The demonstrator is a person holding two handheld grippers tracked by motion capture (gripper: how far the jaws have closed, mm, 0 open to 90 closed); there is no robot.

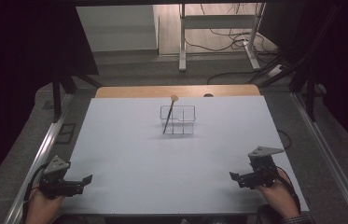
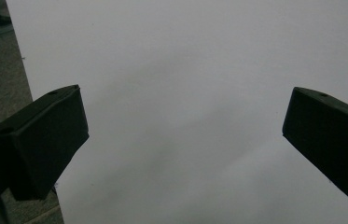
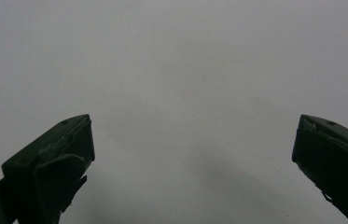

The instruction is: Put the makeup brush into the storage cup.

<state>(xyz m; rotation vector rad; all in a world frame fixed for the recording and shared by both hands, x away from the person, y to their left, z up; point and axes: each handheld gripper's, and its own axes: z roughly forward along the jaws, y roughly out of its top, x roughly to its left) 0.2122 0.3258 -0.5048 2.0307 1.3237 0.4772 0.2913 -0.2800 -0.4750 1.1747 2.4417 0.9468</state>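
white table (image 1: 129, 158), clear divided bin (image 1: 177, 119) at the far middle w/ a brush (image 1: 169, 115) leaning in it. left gripper (image 1: 86, 179) & right gripper (image 1: 233, 176) low at the near corners, both wide open, holding nothing.

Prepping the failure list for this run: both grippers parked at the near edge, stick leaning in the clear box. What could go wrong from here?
1. The thin dark stick with a pale round tip leans tilted in the clear divided plastic box; a nudge could tip it out.
2. The box looks light and may slide on the smooth white table.
3. The open left gripper and right gripper start far away, so the long reach may arrive misaligned.
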